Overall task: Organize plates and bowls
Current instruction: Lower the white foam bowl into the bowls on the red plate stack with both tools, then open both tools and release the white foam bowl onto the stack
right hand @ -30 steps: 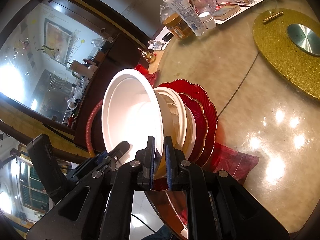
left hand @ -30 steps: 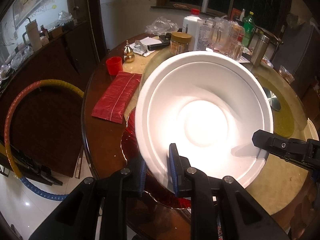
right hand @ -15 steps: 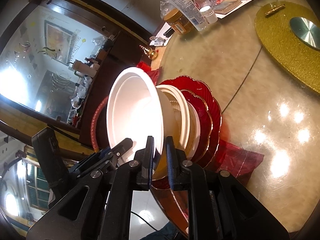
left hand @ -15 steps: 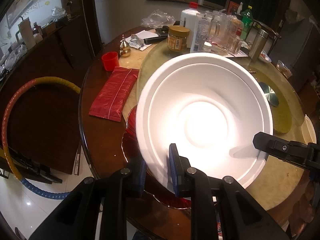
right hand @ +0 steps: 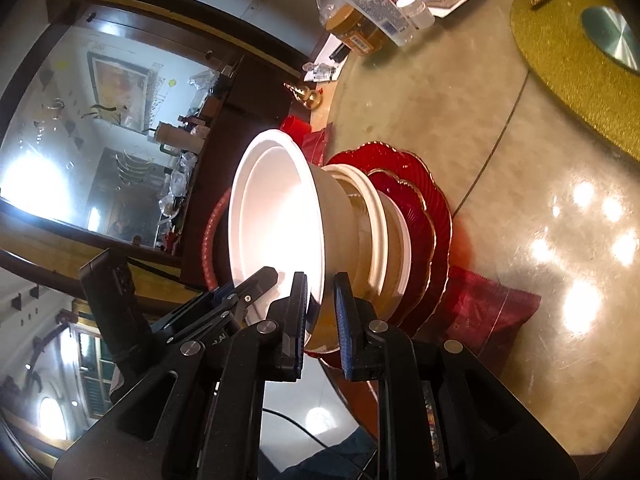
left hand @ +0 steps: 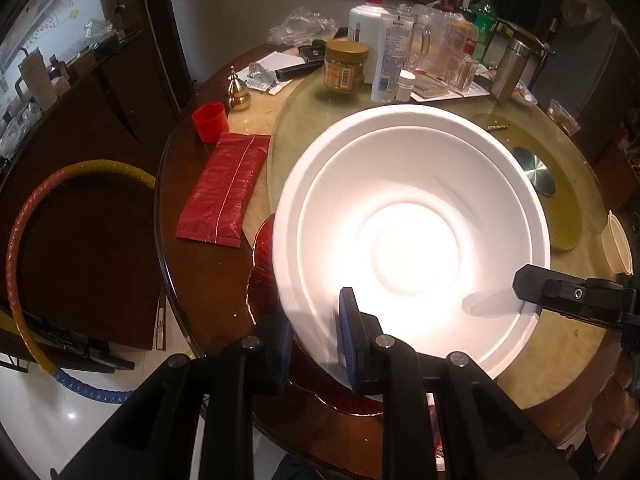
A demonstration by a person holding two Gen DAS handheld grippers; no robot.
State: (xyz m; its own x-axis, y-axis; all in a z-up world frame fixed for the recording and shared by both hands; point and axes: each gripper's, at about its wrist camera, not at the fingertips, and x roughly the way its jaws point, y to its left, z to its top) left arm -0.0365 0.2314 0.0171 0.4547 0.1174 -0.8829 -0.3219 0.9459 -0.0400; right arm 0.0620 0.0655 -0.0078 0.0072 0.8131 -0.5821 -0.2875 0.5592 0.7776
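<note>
Over the red plates (right hand: 420, 208) on the table (left hand: 560, 344), both claws point downward: left claw (left hand: 316, 336) and right claw (right hand: 322, 312) each pinch the white foam bowl's (left hand: 412, 236) rim.

The left wrist view looks steeply down, close above the wide white foam bowl (left hand: 412, 240); the right wrist view faces the same bowl (right hand: 276, 216) side-on, equally close.
</note>
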